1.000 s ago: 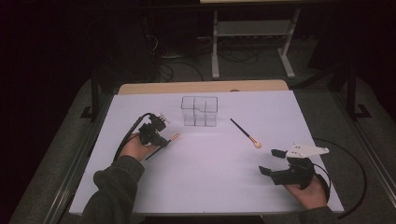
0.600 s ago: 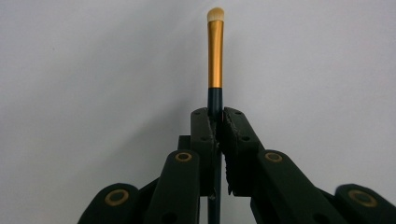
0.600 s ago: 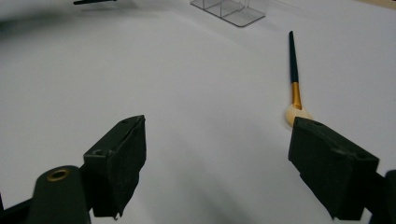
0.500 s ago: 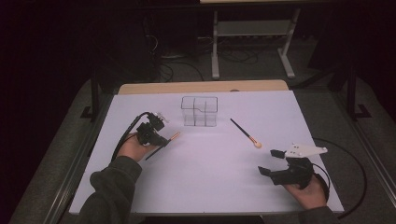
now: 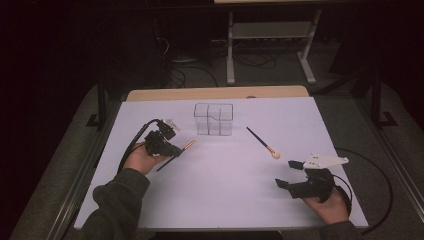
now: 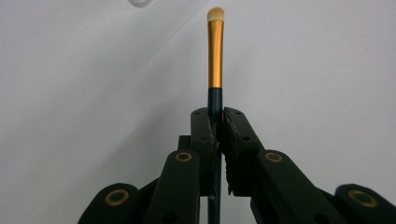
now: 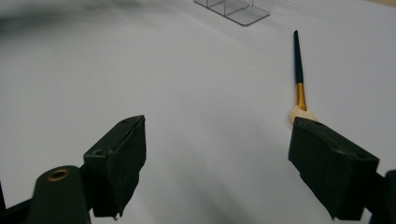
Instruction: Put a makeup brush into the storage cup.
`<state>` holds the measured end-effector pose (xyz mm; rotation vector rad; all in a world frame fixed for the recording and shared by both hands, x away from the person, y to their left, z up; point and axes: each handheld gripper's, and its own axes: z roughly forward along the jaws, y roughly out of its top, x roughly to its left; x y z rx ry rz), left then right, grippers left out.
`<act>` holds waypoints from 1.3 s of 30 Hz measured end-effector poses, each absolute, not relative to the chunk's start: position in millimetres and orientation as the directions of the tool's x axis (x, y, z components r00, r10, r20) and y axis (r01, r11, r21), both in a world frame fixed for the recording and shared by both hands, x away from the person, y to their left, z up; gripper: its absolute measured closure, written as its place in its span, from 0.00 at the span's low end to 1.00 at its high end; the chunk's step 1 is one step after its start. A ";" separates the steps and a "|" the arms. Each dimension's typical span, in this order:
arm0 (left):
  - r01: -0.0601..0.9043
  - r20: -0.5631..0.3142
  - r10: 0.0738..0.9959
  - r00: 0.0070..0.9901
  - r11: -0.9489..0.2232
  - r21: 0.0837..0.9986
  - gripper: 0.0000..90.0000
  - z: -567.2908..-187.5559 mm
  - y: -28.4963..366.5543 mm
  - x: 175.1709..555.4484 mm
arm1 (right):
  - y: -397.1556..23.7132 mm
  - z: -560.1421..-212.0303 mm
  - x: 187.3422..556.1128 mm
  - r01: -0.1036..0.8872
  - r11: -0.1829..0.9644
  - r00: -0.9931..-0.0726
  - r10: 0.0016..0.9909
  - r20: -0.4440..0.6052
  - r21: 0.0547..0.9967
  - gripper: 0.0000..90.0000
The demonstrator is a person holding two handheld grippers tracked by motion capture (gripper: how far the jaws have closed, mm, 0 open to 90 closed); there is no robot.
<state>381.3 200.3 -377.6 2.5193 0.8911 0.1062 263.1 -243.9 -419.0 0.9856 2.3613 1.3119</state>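
No readable text, labels, brands or numbers anywhere I can see. Nothing printed on the brush in my left claw, nothing on the clear organizer, nothing on the table sheet.

The white table (image 5: 225, 200) lies bare across its middle and near edge — free passage. Toward the far edge stands a clear compartment organizer (image 5: 214, 119); a loose makeup brush (image 5: 262, 142) lies right of it — both obstacles.
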 end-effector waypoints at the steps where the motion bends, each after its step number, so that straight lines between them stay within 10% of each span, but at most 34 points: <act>1: 0.576 -0.083 0.612 0.787 -0.679 0.454 0.92 -377.1 200.2 380.2 | -243.5 -419.0 263.1 0.437 0.359 -0.733 0.673 0.095 0.825 0.21; 39: 0.432 -0.098 0.476 0.874 -0.669 0.605 0.92 -338.3 193.8 338.5 | -206.3 -403.1 278.1 0.445 0.401 -0.807 0.568 0.164 0.801 0.17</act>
